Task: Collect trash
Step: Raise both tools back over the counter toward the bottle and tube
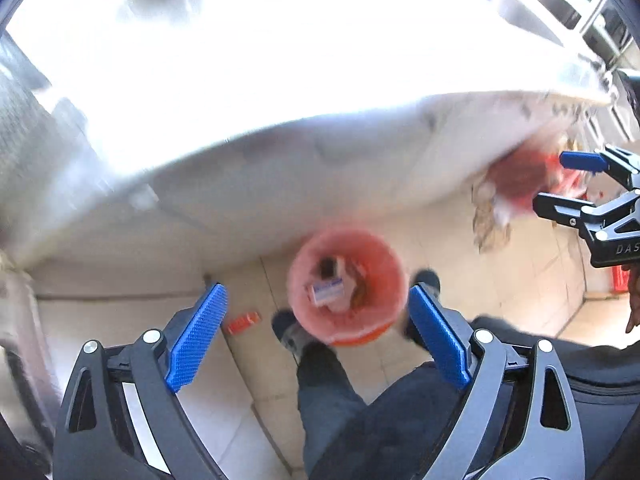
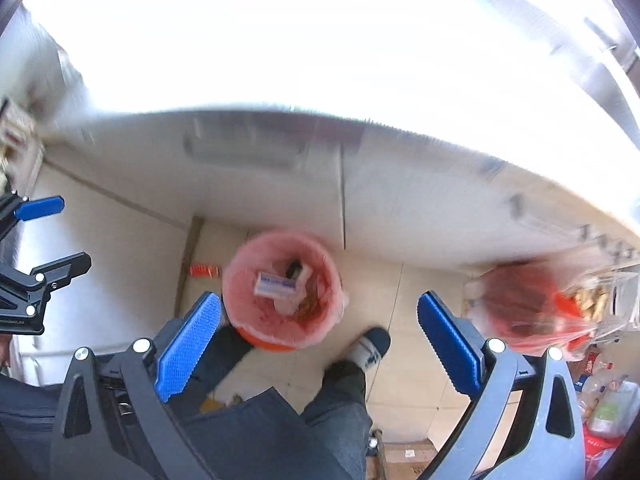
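An orange bin (image 1: 347,286) (image 2: 282,288) with a pink liner stands on the tiled floor far below both grippers, against a white cabinet front. Inside it lie a white and blue carton (image 1: 328,291) (image 2: 276,285) and other scraps. My left gripper (image 1: 318,330) points down over the bin, jaws wide apart, nothing between its blue pads. My right gripper (image 2: 320,344) also hangs open and empty above the bin. A small red wrapper (image 1: 241,322) (image 2: 204,270) lies on the floor left of the bin. Each gripper shows at the edge of the other's view.
A bright white countertop (image 1: 280,60) (image 2: 320,40) juts out above the bin. A second red bag of rubbish (image 1: 524,176) (image 2: 532,308) sits to the right, with bottles (image 2: 608,404) beyond. The person's legs and shoes (image 2: 372,346) stand beside the bin.
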The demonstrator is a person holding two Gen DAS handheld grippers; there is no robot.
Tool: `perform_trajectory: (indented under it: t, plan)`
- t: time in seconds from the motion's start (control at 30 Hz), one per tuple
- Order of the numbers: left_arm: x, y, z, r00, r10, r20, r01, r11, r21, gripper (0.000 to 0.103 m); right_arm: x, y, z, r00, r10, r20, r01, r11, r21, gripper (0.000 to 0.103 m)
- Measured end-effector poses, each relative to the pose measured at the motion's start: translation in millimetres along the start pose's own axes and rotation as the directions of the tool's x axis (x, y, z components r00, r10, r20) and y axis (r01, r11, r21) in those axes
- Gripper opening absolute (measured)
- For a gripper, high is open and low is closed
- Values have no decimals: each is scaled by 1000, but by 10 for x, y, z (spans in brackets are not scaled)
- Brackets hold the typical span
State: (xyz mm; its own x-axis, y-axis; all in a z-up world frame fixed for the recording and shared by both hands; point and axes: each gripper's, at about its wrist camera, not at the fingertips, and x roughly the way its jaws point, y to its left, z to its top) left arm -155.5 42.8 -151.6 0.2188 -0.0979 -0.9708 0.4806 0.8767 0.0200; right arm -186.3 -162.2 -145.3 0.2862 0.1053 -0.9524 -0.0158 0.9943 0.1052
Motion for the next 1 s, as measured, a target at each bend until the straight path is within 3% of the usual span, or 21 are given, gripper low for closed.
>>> perform_trajectory:
  t: [0.2, 0.4, 0.67, 0.77, 0.87, 1.0]
  plan:
    - [-597, 91, 588, 984, 44, 170, -46, 999, 11, 97, -572, -60, 528, 986, -5, 164, 2, 1000, 22, 98]
    - [-952, 186, 1324, 939, 104, 328, -114, 993, 10, 97, -867, -138, 1204, 947, -18, 320, 4, 999, 45, 98]
    - [-972, 428, 2515, 878, 179, 443, -198, 980, -4, 97, -753, -385, 2299, 910, -17, 414, -33, 993, 114, 98]
    - [-779, 500, 2921, 872, 189, 452, -214, 977, 5, 97, -500, -475, 2708, 911, -17, 411, -44, 989, 140, 98]
    - [-461, 524, 3244, 890, 169, 424, -204, 978, 36, 97, -225, -553, 3076, 925, -25, 379, -36, 987, 154, 98]
    - [1, 468, 3512, 916, 152, 371, -198, 976, 91, 97, 4, -629, 3314, 938, -43, 344, -14, 987, 159, 98]
